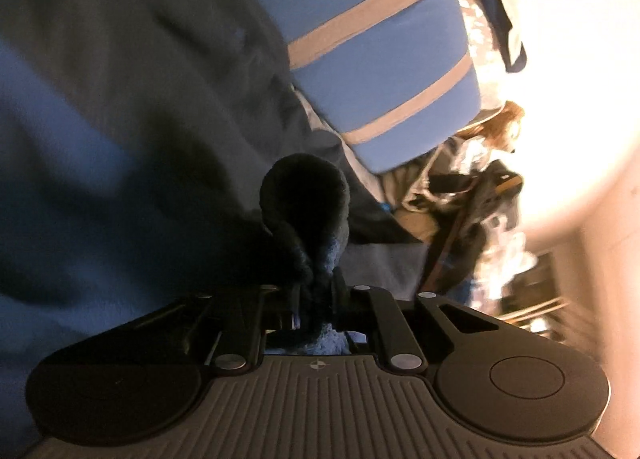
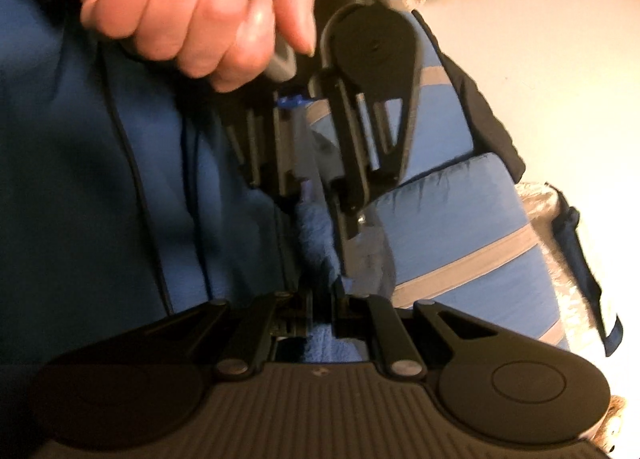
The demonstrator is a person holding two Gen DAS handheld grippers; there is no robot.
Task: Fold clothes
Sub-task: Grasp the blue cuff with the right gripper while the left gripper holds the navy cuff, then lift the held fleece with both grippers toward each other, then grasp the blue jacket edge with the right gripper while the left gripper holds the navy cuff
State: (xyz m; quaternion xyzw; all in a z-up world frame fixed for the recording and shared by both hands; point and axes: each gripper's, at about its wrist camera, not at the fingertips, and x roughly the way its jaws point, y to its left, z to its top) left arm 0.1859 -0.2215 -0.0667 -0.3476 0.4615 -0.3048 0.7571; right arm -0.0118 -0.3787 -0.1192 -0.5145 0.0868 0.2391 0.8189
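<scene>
Right wrist view shows a fuzzy blue garment (image 2: pixel 318 247) running up the lower centre between both grippers, the right gripper (image 2: pixel 322 295) nearly closed on its near end, the left gripper (image 2: pixel 316 195) pinched shut on its far end.

Fleece strip (image 2: pixel 316 235): runs between the right claw (image 2: pixel 322 295) in front and the left claw (image 2: pixel 310 199) behind it, pinched in both. Hand (image 2: pixel 192 7): upper left, on the left claw's handle. Striped cushion (image 2: pixel 460 227): right of both claws. Fleece garment (image 2: pixel 80 179): left, beneath them.
</scene>
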